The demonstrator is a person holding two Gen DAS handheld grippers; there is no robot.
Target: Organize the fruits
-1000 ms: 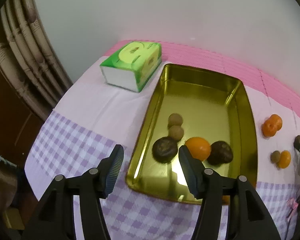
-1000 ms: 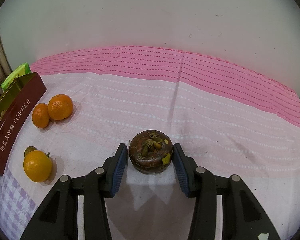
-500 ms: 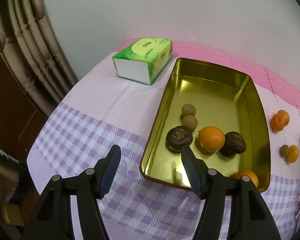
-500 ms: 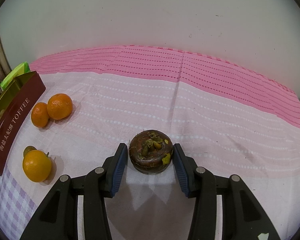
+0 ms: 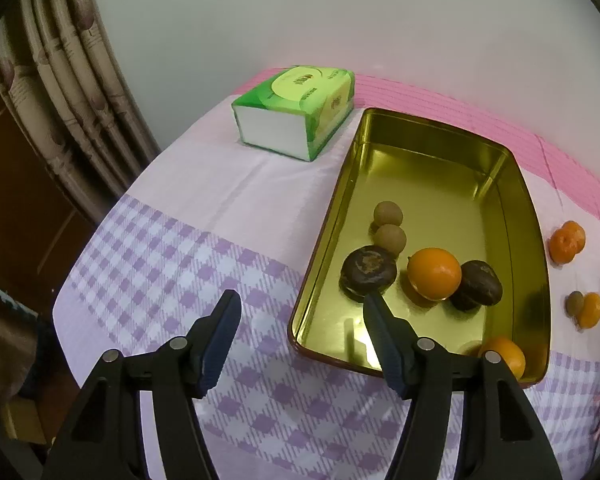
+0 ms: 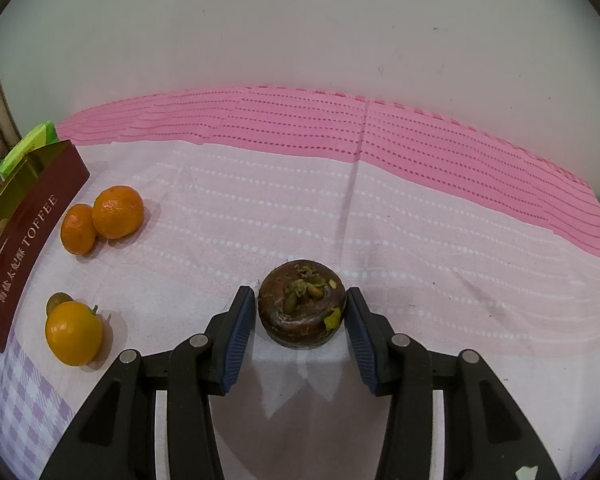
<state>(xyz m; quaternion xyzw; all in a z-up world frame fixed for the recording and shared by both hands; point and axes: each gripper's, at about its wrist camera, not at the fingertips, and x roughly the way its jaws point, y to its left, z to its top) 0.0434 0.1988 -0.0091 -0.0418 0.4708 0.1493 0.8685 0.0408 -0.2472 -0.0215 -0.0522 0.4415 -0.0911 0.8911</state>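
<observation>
While the right claw (image 6: 300,295) sits low over the desk (image 6: 440,232), we see its blue pads (image 6: 236,332) set against both sides of a dark mangosteen (image 6: 302,310); its jaws have just been closing a little further, so it grips this fruit, which rests on the pale pink cloth with its dried green cap facing up. Off to the left of that claw lie two tangerines (image 6: 108,216) touching each other, and nearer to us a single orange (image 6: 73,332) with a small brown fruit (image 6: 58,301) tucked just behind it. Beside them stands the maroon outer wall of the toffee tin (image 6: 28,240). The left claw (image 5: 300,298) hangs released with nothing between its pads, its jaws having just been opening, above the purple-checked part of the cloth at the tin's near corner. Inside the gold tin we count two dark mangosteens (image 5: 369,272), a large orange (image 5: 434,274) between them, two small longans (image 5: 389,226) touching just behind, and another orange (image 5: 504,356) in the near right corner. Beyond the tin's far left corner lies a green tissue pack (image 5: 296,116), and a curtain (image 5: 60,80) hangs at the left.
</observation>
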